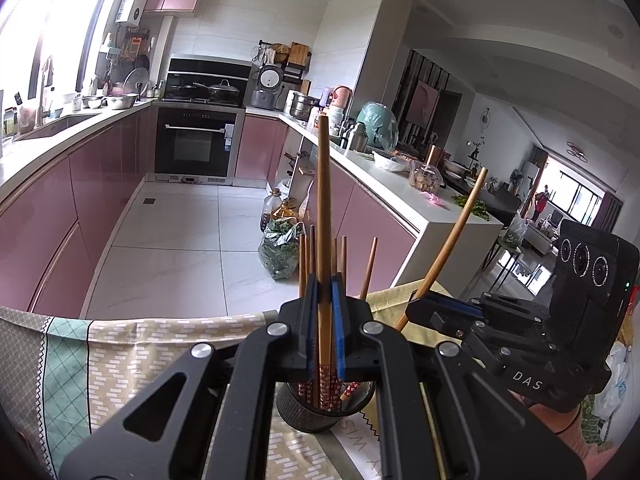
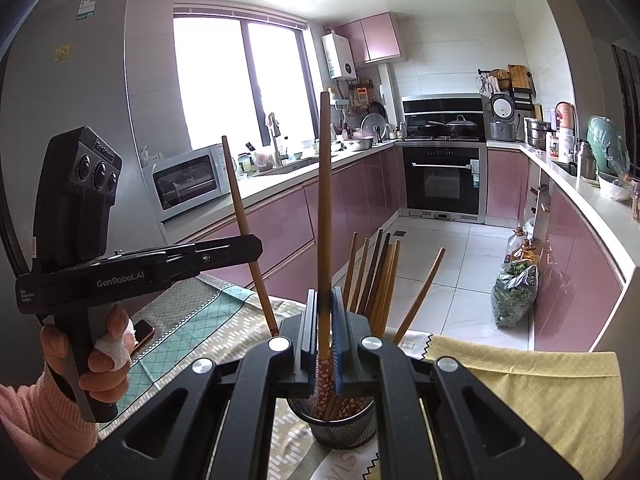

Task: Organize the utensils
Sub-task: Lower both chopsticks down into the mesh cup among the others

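My left gripper [image 1: 325,286] is shut on a brown chopstick [image 1: 323,200] that stands nearly upright between its blue pads. Its patterned red end hangs over a black mesh holder [image 1: 316,416] with several chopsticks in it. My right gripper [image 2: 324,298] is shut on another upright chopstick [image 2: 325,200], directly above the same holder [image 2: 340,428], where several chopsticks [image 2: 378,280] lean. Each view shows the other tool: the right gripper [image 1: 420,300] grips a slanted chopstick [image 1: 454,236], and the left gripper [image 2: 252,250] pinches one [image 2: 244,216].
The holder stands on a table with a patterned cloth [image 1: 132,348] and a yellow cloth [image 2: 532,384]. A phone [image 2: 142,330] lies near a person's hand [image 2: 104,344]. Beyond the table edge are the tiled floor, a bag of greens [image 2: 514,296] and pink cabinets.
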`<state>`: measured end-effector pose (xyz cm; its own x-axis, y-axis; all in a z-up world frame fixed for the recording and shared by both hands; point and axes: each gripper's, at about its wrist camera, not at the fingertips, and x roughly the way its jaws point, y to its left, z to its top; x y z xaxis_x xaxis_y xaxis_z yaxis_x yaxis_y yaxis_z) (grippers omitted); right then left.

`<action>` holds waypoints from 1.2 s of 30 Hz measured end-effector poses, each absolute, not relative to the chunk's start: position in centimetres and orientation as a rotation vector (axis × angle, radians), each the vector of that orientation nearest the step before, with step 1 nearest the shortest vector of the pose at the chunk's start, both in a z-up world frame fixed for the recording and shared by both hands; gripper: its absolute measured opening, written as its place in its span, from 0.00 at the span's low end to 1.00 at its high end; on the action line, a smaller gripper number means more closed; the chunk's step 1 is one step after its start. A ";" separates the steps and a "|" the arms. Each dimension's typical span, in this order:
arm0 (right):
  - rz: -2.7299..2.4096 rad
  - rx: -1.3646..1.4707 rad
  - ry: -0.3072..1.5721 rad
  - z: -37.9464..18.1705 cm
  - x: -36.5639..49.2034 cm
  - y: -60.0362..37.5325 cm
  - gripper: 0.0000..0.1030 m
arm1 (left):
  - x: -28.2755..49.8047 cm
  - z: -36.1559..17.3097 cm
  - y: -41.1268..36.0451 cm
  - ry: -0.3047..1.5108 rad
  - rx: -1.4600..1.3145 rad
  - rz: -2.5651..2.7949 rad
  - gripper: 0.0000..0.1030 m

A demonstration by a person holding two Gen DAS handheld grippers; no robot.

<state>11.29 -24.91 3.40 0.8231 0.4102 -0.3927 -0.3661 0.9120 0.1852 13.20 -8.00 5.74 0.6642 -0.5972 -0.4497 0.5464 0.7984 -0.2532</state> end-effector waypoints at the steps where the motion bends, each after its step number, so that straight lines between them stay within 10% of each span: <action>1: 0.413 0.103 0.443 3.3 11.4 -24.8 0.06 | 13.2 5.7 -8.1 0.544 -0.098 -0.646 0.07; 36: 0.412 0.128 0.503 1.1 13.5 -25.5 0.06 | 14.2 5.4 -9.2 0.630 -0.049 -0.638 0.07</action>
<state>13.46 -25.47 1.13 0.7965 0.4134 -0.4412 -0.3514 0.9103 0.2186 14.16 -9.17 5.37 0.6247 -0.5699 -0.5339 0.5410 0.8088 -0.2303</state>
